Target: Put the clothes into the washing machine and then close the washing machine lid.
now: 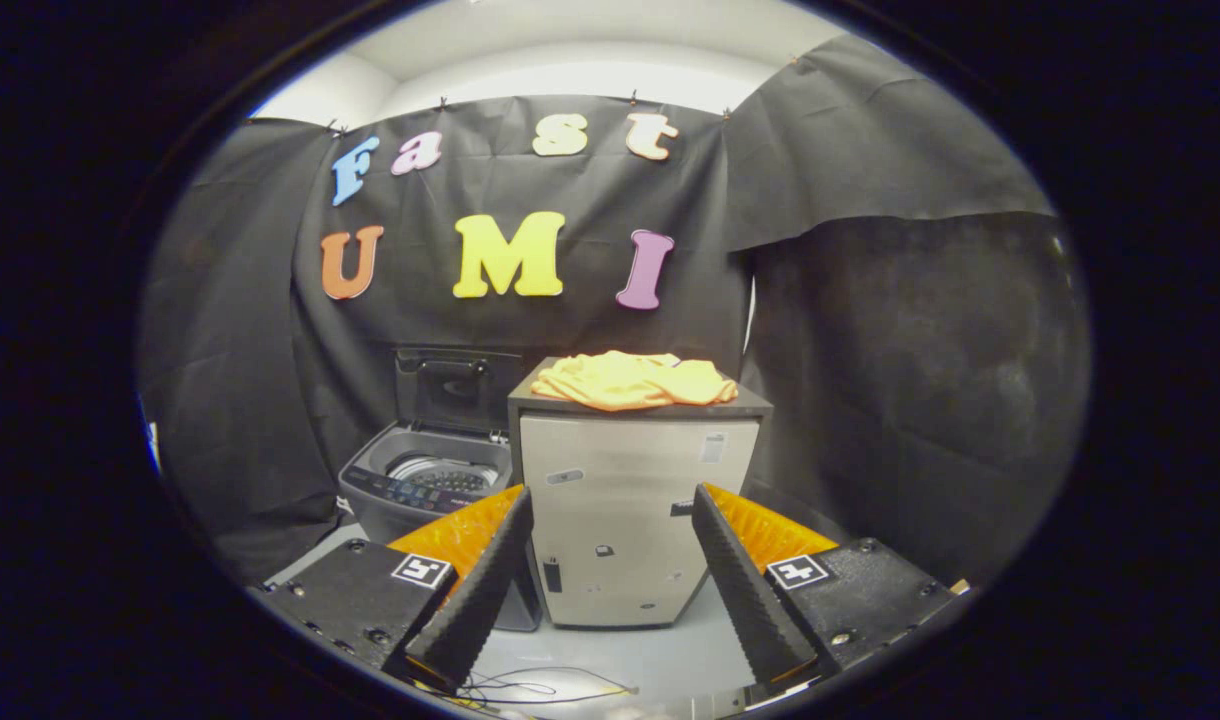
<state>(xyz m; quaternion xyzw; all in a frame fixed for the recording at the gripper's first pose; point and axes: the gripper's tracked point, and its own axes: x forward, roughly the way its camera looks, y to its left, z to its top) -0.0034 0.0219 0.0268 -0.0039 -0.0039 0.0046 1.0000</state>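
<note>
Gripper view | gripper (pixel 610 570) spread wide, holding nothing | clothes (pixel 632 380) lie beyond, atop cabinet (pixel 630 520)

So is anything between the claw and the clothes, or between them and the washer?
Nothing visible. The open claw faces the yellow clothes atop the cabinet; the washing machine beside it has its lid up.

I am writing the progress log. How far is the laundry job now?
Done: only the washing machine lid stands open. In hand: nothing; the gripper is open, the cabinet just ahead of its fingers. Left: lift the yellow clothes off the cabinet top, drop them into the drum, close the lid.
</note>
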